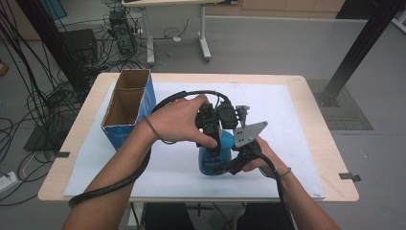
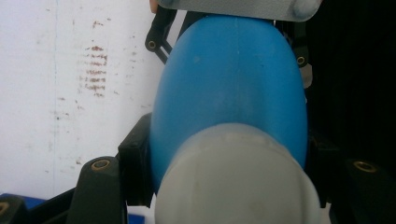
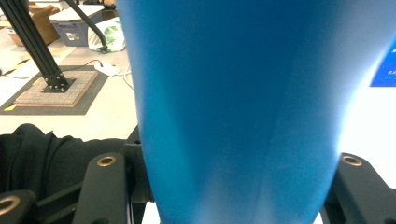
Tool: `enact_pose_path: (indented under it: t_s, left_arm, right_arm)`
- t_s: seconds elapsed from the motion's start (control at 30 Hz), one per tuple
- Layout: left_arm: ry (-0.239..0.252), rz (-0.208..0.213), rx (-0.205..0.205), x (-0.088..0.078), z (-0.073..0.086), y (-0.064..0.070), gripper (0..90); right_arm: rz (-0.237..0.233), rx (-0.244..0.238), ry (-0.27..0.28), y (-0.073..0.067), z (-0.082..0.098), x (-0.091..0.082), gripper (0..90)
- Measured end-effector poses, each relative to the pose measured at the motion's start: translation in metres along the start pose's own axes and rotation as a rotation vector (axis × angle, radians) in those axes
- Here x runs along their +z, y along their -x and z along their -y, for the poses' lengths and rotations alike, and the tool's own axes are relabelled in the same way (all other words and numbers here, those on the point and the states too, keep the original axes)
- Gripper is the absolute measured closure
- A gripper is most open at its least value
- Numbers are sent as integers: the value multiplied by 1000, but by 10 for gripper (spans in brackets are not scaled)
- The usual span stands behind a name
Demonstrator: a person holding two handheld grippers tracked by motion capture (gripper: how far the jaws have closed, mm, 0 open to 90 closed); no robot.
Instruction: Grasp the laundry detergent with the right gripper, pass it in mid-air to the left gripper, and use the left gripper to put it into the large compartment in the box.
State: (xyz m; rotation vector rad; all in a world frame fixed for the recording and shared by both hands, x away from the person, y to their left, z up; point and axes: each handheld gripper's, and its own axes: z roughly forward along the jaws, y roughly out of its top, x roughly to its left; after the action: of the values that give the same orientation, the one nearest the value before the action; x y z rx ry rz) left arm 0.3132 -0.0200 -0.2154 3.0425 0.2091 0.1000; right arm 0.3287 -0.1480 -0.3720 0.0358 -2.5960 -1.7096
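Both the left hand-held gripper (image 1: 216, 139) and the right hand-held gripper (image 1: 229, 160) are clamped on the blue bottle (image 1: 215, 155), which stands on the desk (image 1: 306, 96) right of the open box (image 1: 128, 108), so probably its white cap (image 2: 238, 182) is not yet removed.

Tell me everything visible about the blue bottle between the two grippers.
The blue bottle looks like smooth, matte plastic, with a rounded body that narrows toward a pale, whitish cap and light printed lettering low on its side. It stands roughly upright on the white sheet near the table's front edge. The left gripper closes on its upper part from above, and the right gripper clamps its body from the side. Its contents cannot be seen.
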Motion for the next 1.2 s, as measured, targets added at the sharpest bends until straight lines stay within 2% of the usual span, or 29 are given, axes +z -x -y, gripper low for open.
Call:
enact_pose_path:
  t_s: [0.43,1.0,1.2]
  left_arm:
    - [4,3,-7,2,1,-2,372]
    - [0,-6,-10,-3,-2,-2,375]
    - [-4,-6,-8,-3,-3,-1,375]
  right_arm:
    - [-5,12,2,1,1,2,410]
    - [-13,18,50,2,1,2,402]
    - [-28,32,68,2,2,2,351]
